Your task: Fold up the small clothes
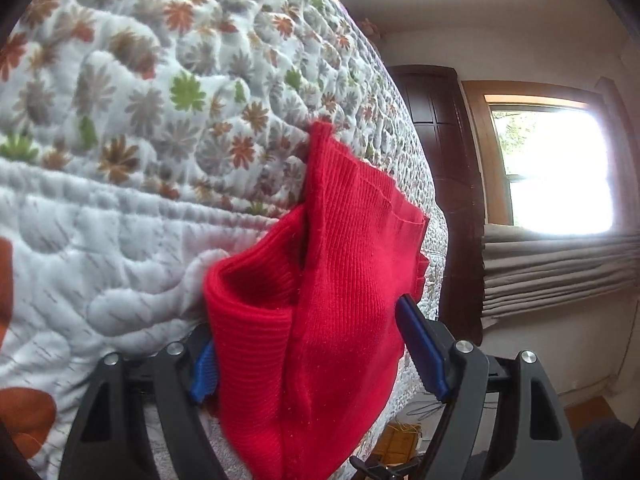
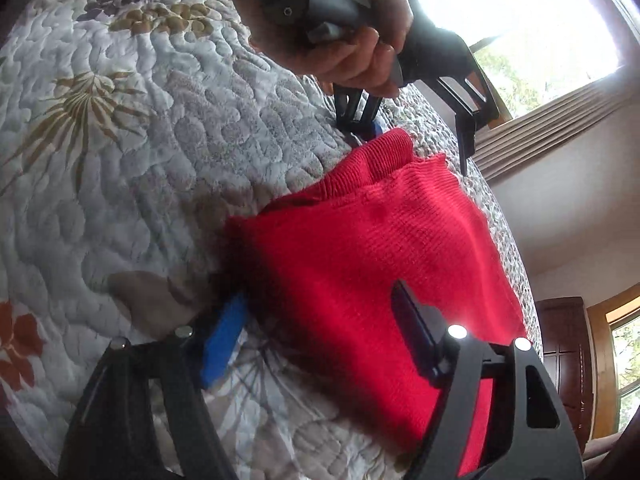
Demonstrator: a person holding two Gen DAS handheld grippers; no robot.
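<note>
While the red knit garment [image 2: 360, 264] lies on the quilted floral bedspread [image 2: 120, 160], both grippers stand wide open astride opposite edges, gripping nothing: left gripper [image 1: 320, 344] at the bunched end, right gripper [image 2: 320, 340] opposite, apparently positioned for a fold

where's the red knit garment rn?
On the quilted floral bedspread, near its window-side edge. The red knit garment lies between the open right gripper and the left gripper, which is at its far end.
</note>
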